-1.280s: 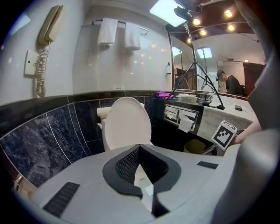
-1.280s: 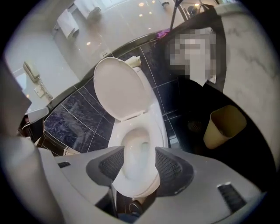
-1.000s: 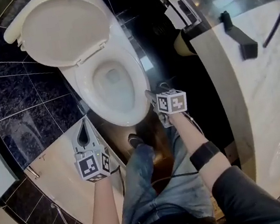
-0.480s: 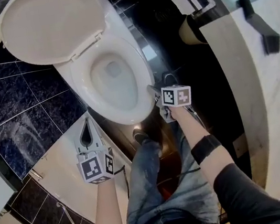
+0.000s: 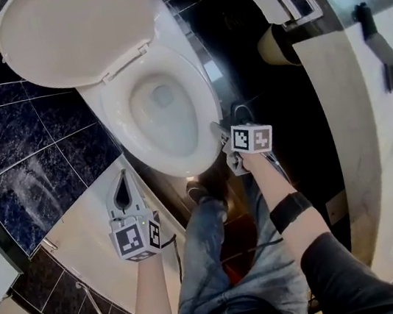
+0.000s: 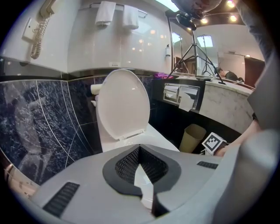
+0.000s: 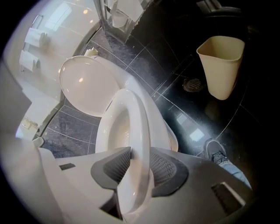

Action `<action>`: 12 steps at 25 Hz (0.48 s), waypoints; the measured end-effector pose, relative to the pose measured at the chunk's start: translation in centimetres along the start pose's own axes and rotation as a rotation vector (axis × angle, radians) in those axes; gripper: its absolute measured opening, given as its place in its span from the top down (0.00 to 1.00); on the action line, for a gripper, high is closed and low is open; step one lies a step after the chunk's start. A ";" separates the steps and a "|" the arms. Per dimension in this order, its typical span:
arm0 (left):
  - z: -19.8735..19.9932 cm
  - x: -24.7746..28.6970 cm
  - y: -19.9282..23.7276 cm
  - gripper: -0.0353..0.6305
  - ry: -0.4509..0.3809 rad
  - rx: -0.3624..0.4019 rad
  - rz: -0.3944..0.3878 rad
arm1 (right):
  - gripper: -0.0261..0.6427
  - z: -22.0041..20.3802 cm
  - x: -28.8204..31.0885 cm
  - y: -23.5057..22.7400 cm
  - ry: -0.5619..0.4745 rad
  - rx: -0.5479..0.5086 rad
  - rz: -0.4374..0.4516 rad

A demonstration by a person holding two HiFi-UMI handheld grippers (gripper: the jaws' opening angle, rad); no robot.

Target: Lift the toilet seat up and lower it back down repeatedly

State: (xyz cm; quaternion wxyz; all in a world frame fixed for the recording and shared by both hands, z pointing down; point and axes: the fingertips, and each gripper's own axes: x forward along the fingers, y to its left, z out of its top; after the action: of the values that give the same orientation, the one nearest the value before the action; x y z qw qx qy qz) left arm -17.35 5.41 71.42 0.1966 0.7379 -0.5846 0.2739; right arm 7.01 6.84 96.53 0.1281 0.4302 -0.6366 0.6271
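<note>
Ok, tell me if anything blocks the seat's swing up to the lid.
Nothing visible does. The toilet seat lies flat on the bowl, the lid stands raised behind it, nothing between. The right gripper, jaws just closing, clamps the seat's front rim.

One toilet point(image 5: 110, 107), one waste bin point(image 7: 221, 65).

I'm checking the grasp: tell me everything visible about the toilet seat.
The glossy white plastic toilet seat is an oval ring lying down on the white ceramic bowl, its white lid raised behind. The right gripper straddles its front rim; the jaws have just been closing, pads against either side.
</note>
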 end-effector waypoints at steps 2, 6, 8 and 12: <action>-0.2 0.4 -0.1 0.95 0.000 -0.004 -0.004 | 0.75 0.3 -0.1 0.0 -0.006 0.031 0.029; -1.3 0.8 -0.5 0.95 0.006 -0.008 -0.011 | 0.76 0.4 0.1 0.1 -0.020 0.087 0.061; -1.7 0.9 -0.9 0.95 0.021 -0.011 -0.017 | 0.76 0.4 -0.1 0.0 -0.020 0.093 0.069; -2.2 0.7 -1.2 0.95 0.035 -0.014 -0.022 | 0.77 0.5 -0.3 0.1 -0.011 0.121 0.095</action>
State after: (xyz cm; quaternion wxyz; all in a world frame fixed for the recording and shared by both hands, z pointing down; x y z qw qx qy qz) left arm -16.46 6.52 73.65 0.2153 0.7380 -0.5748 0.2805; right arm 7.27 6.44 96.14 0.0682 0.4099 -0.6179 0.6675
